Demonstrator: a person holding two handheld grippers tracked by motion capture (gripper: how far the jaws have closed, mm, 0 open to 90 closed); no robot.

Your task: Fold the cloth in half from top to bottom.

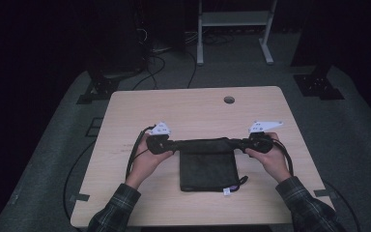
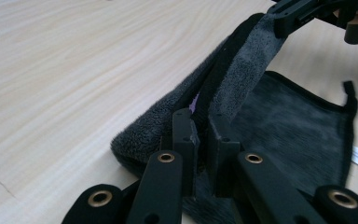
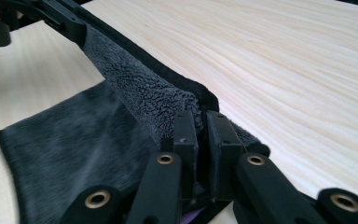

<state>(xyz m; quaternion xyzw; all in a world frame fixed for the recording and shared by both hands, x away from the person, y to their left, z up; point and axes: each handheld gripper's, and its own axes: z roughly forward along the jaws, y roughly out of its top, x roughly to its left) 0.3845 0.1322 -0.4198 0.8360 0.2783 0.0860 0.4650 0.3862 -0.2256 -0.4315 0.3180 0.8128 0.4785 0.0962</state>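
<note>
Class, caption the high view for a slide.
Both grippers, left and right, clamp a dark fleecy cloth's far edge.

Towel (image 1: 206, 166) lies on the tabletop (image 1: 125, 188), its far edge between left gripper (image 1: 177, 144) and right gripper (image 1: 235, 142).

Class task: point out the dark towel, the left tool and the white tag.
dark towel (image 1: 206, 170), high view, flat middle.
left tool (image 2: 200, 128), left gripper view, between its fingertips.
white tag (image 1: 227, 192), high view, its middle.
</note>
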